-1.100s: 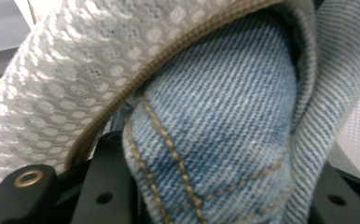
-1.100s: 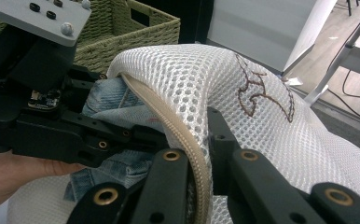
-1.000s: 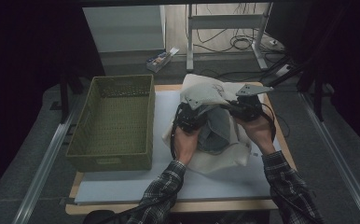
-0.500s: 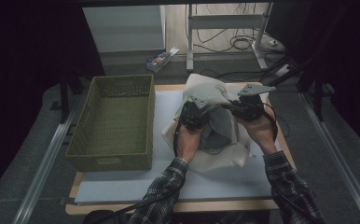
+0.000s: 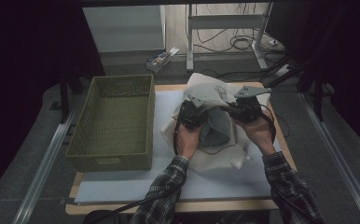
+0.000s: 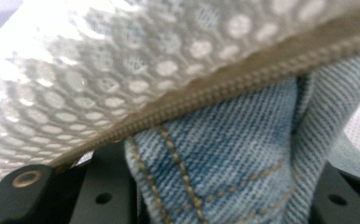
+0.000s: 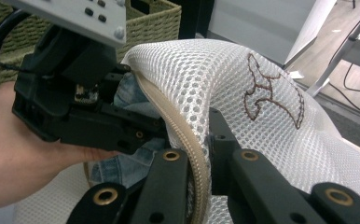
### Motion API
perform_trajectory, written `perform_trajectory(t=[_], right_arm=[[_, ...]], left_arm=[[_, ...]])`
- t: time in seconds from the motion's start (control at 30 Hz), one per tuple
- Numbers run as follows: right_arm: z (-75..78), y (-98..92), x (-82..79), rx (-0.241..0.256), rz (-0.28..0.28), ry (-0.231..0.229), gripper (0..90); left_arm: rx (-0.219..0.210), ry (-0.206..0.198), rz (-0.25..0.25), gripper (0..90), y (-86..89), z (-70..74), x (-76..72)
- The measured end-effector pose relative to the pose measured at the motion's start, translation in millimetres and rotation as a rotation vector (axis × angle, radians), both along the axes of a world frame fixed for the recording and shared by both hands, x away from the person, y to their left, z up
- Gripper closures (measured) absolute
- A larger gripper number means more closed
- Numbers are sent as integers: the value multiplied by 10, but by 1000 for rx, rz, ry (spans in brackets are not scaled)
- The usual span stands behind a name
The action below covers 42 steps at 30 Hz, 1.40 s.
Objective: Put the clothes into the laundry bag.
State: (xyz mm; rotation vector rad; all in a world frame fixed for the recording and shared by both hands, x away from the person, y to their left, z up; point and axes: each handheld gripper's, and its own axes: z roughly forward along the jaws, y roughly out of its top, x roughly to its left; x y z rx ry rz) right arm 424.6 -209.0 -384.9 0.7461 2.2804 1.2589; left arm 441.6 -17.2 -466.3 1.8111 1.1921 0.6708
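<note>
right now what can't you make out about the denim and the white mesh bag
- Folded blue denim garment: its type and full size, left gripper view; the white mesh zip bag covers its top and the frame edges cut it off.
- Left gripper jaw tips, high view: buried in the bag's opening.
- Brown stitched emblem, right gripper view: its lower part folds out of sight.
- Woven green basket contents, high view: too dim to tell.

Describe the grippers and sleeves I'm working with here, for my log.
Both grippers are black, blocky, two-jawed tools. The left gripper and right gripper each carry a grey three-cornered plate with dark holes. The right gripper's jaws show brass-ringed pivot holes. A black cable trails back. Both plaid sleeves are dark checked flannel.
</note>
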Motion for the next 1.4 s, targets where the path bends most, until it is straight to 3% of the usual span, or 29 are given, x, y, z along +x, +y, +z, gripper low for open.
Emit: perform_trajectory(t=[0.43,0.8,1.0,1.23,1.4], right_arm=[[-71,40,-56,-28,28,17,867],[-163,66,-80,-64,37,42,866],[-187,59,-79,-66,41,47,864],[-220,76,-84,-71,45,55,861],[-227,75,-88,-68,46,57,855]], left_arm=[[-72,-36,47,569,81,-52,14],[-25,-21,42,543,57,-186,42],[5,-20,15,433,58,-199,7],[-24,44,-30,309,110,-211,-47],[-40,60,-62,241,142,-198,-119]])
